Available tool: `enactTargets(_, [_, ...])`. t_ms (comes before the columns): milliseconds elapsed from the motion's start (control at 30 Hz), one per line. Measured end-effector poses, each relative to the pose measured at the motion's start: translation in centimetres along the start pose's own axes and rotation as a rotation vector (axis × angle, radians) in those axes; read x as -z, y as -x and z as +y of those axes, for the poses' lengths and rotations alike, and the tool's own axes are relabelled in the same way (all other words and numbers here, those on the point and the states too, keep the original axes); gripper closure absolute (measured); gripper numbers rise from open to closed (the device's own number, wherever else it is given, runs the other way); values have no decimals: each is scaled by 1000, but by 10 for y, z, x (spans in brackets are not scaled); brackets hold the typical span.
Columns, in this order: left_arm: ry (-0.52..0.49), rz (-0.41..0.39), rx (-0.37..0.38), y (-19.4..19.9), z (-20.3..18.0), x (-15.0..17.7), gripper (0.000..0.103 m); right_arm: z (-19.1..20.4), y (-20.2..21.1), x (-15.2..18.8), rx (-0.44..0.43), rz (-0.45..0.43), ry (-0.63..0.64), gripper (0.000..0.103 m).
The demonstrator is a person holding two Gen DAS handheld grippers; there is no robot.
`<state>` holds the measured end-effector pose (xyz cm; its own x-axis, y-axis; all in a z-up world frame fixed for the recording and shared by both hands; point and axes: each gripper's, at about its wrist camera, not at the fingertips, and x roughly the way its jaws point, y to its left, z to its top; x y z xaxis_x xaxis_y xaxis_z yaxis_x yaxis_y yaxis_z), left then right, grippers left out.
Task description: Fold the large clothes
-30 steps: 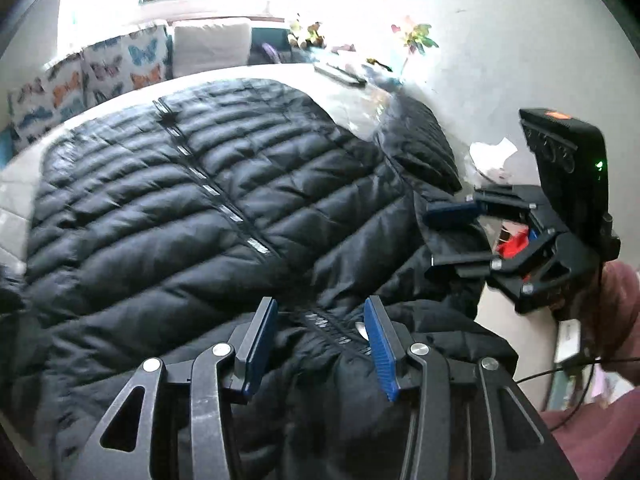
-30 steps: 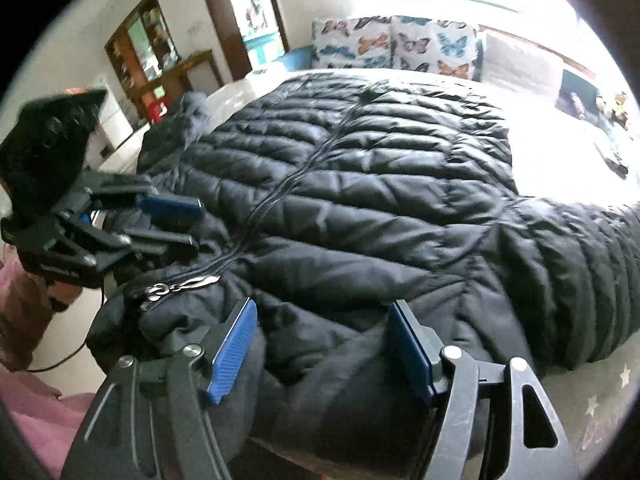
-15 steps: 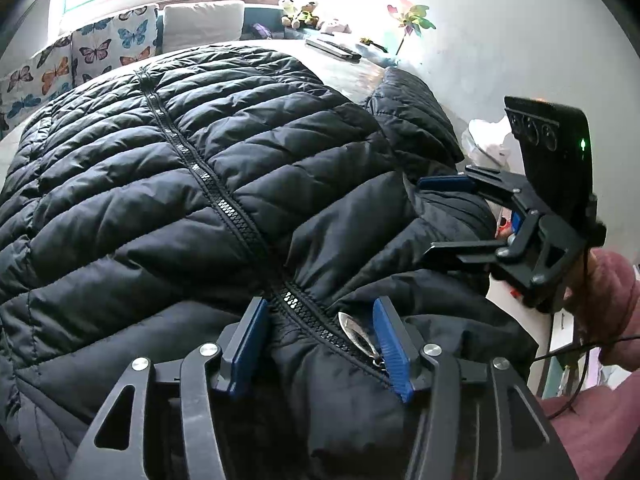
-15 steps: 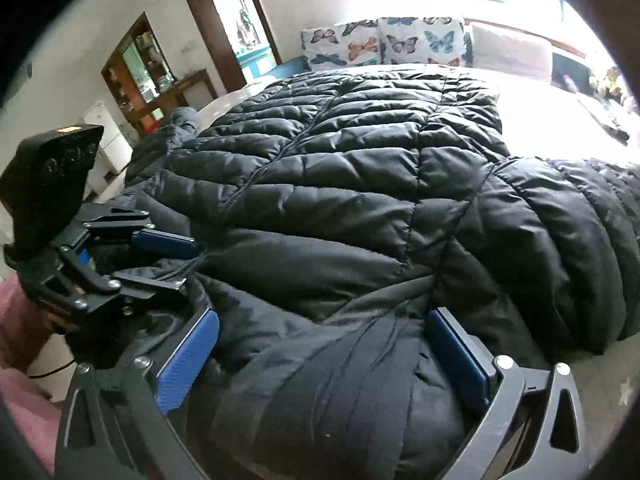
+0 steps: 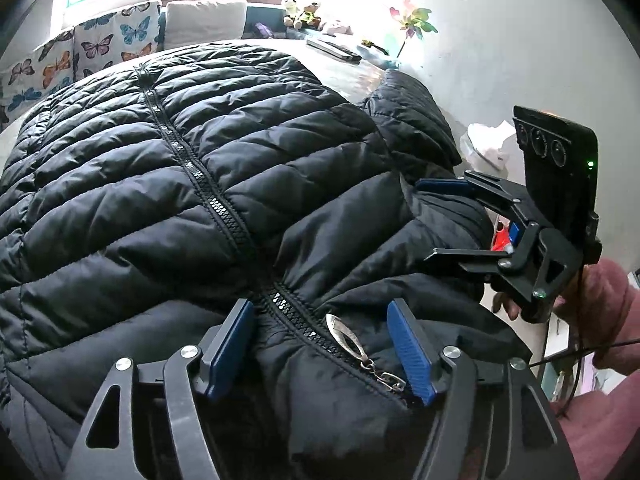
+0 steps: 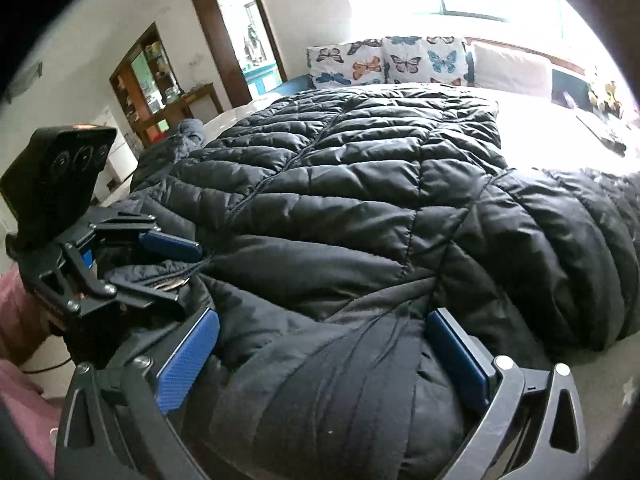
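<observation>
While the black jacket (image 5: 224, 184) is spread zip-up across the bed (image 6: 552, 128), its near edge is straddled by both grippers: the left gripper (image 5: 320, 344), jaws opening around the zip pull (image 5: 344, 340), and the right gripper (image 6: 320, 360), jaws wide apart over bunched fabric.

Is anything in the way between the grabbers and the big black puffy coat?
Nothing visible. The black puffy coat already bulges between the pads of the left hand-held gripper, whose jaws are opening, and of the wide-open right hand-held gripper.

no readable text, labels or brands, perhaps lost to blur
</observation>
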<state>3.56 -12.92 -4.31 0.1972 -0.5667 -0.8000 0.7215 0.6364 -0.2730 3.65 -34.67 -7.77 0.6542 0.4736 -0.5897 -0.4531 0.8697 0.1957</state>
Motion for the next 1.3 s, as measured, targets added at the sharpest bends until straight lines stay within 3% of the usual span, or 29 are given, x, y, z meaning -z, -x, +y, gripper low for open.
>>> enactTargets(200, [-30,0,-8,-2,-6,1,15,-12,21,-16,0,25,-50,0])
enactTargets(333, [-46,3,-16,-5,-11,1,8,-42,49,-29,87,-37,-78,0])
enactTargets(433, [-49,8,-17,-6,-11,0,6,-83,68,-41,204,-79,-125,0])
enactTargets(633, [-55,16,-19,-7,-11,-1,5,-219,88,-47,364,-108,-435,0])
enactTargets(800, [-59,22,-22,-8,-11,-1,4,-303,96,-30,361,-159,-697,0])
enactTargets(1000, [-67,33,-25,-10,-12,-3,4,-337,91,-24,353,-180,-756,2])
enactTargets(1033, [-68,34,-25,-10,-12,-3,4,-339,88,-27,353,-177,-753,5])
enactTargets(1100, [-68,36,-25,-11,-12,-3,3,-340,85,-29,355,-184,-750,22])
enactTargets(1133, [-68,36,-25,-10,-12,-3,3,-342,84,-30,357,-184,-755,35])
enactTargets(1200, [-66,35,-27,-10,-12,-3,3,-346,85,-30,386,-182,-775,76])
enactTargets(1300, [-60,34,-34,-9,-12,-2,3,-354,90,-25,345,-209,-835,88])
